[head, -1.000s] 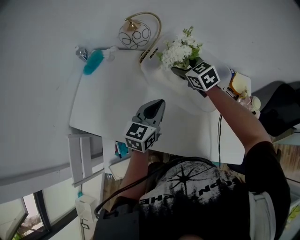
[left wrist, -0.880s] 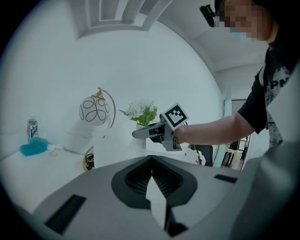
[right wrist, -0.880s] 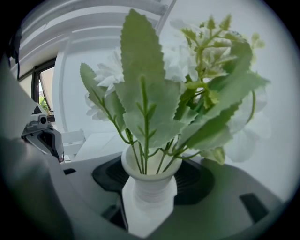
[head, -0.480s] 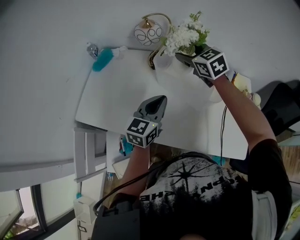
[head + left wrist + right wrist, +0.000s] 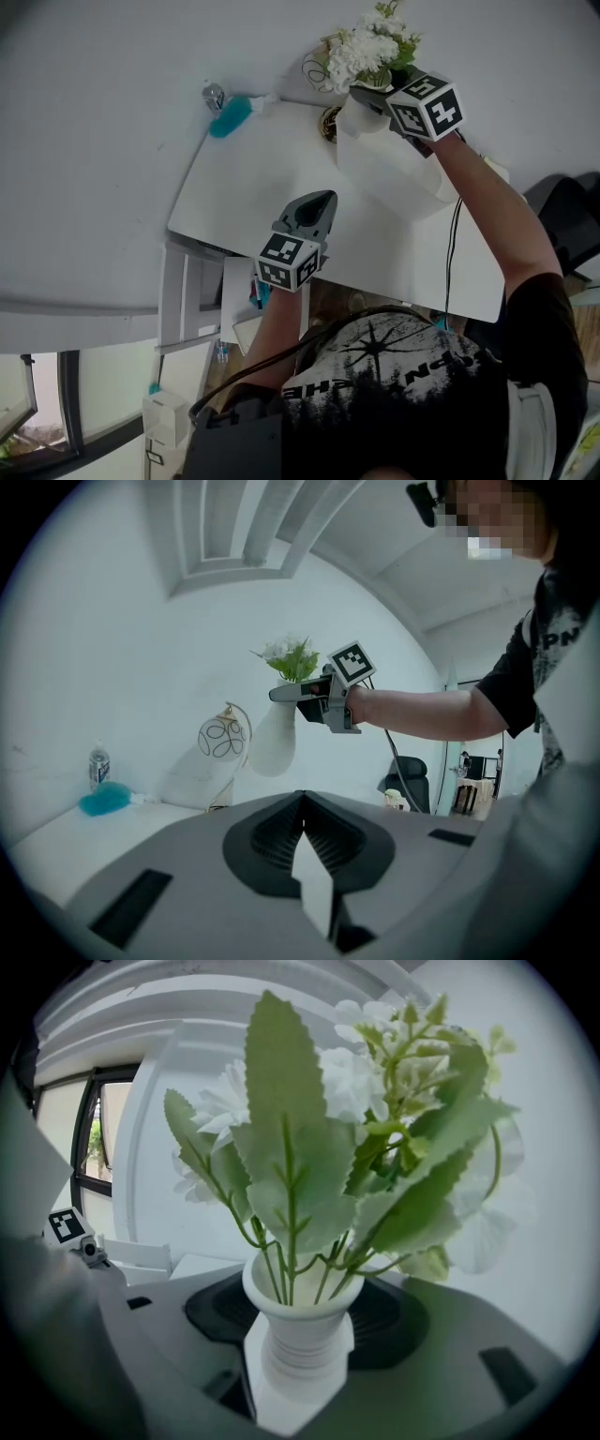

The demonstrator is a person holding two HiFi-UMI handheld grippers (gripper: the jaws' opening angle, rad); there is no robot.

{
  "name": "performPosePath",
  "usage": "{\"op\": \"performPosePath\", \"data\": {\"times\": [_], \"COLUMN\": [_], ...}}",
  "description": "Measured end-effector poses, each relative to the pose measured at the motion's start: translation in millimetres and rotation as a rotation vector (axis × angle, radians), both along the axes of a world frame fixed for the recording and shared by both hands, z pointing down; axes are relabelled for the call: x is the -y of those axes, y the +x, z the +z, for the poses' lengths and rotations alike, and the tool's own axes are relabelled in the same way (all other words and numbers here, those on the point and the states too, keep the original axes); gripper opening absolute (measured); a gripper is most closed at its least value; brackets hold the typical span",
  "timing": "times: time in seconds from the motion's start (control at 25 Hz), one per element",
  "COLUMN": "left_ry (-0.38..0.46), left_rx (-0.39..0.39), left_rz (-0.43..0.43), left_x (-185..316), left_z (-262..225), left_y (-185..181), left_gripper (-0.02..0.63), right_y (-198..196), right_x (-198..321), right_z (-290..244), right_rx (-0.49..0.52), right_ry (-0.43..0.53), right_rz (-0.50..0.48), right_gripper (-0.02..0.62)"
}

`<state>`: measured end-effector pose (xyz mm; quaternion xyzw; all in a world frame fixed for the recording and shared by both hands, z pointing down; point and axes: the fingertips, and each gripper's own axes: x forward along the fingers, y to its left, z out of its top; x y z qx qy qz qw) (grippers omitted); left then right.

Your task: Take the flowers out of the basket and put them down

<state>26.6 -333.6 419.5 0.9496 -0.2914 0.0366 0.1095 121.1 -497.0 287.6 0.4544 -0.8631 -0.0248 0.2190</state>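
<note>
Right gripper (image 5: 367, 96): jaws clamped on the neck of the white vase (image 5: 298, 1321), flowers (image 5: 309, 1147) upright above them. Gripping the neck likely spares the blooms. The vase hangs clear above the table (image 5: 272, 187), just right of the basket (image 5: 223, 738) at the far edge. Left gripper (image 5: 302, 803): jaws together, empty, over the near edge, probably parked out of the way. 1 step left: set down.

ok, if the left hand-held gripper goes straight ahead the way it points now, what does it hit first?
Most likely the white vase held up by the right hand-held gripper: it hangs almost dead ahead of the shut left hand-held gripper. Depth is unclear; it could slip past to the wall.
</note>
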Motion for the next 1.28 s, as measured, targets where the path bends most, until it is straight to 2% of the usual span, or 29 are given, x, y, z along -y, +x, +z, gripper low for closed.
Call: {"op": "performPosePath", "data": {"times": [0.28,0.48,0.88,1.28], "left_ry": [0.030,0.025,-0.006,-0.037], "left_rx": [0.011,0.007,0.034,0.071], "left_rz": [-0.047,-0.084,-0.162,-0.175], "left_x": [-8.7,-12.5,-23.9,-21.2], "left_z": [-7.4,-9.8,3.8,29.4], "left_y": [-25.3,-58.5,-114.3,-152.3], "left_gripper": [0.011,0.011,0.011,0.011], "right_y": [-54.6,-104.4,-171.5,-210.3], "right_x": [-14.3,-19.0,-32.3,-45.2], "right_z": [-23.3,-12.4,56.4,139.3], "right_rx": [0.014,0.012,0.033,0.044], "right_ry": [0.031,0.011,-0.057,-0.115], "right_rz": [-0.098,-0.155,-0.230,-0.255], "right_gripper": [0.272,0.272,0.273,0.273]}}
